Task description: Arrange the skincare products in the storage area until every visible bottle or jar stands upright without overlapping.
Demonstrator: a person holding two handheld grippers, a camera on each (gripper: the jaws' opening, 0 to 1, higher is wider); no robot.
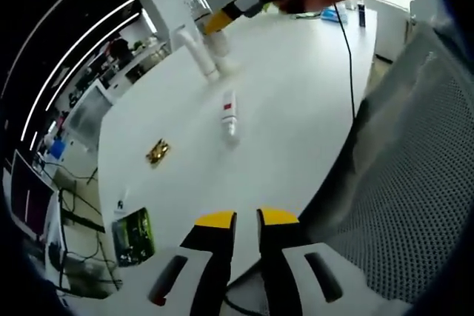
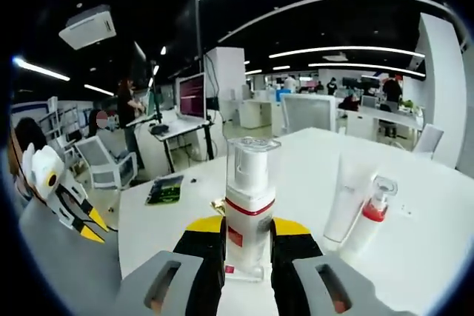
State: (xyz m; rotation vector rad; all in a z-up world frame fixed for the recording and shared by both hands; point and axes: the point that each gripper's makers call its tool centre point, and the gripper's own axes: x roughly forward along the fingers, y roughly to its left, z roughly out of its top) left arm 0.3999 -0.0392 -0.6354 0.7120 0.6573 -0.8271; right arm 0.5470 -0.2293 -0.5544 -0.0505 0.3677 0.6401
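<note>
Pump bottle (image 2: pixel 248 205): white with a red band and clear cap, standing upright on the white tabletop (image 2: pixel 311 160), pinched between the right tool's yellow-tipped jaws.
Left tool (image 1: pixel 246 220): pretty much closed, just a narrow slit between the jaws, nothing in it, hanging over the near tabletop edge.
Gold packet (image 1: pixel 157 152): flat on the tabletop, off on its own.
Small tube (image 1: pixel 229 114): red label, lying on its side mid-tabletop.
Right tool (image 2: pixel 247 229): clamped on the pump bottle.
White tube (image 2: pixel 346 197): upright, right of the held bottle.
Red-collar bottle (image 2: pixel 372 216): leaning against the white tube.
</note>
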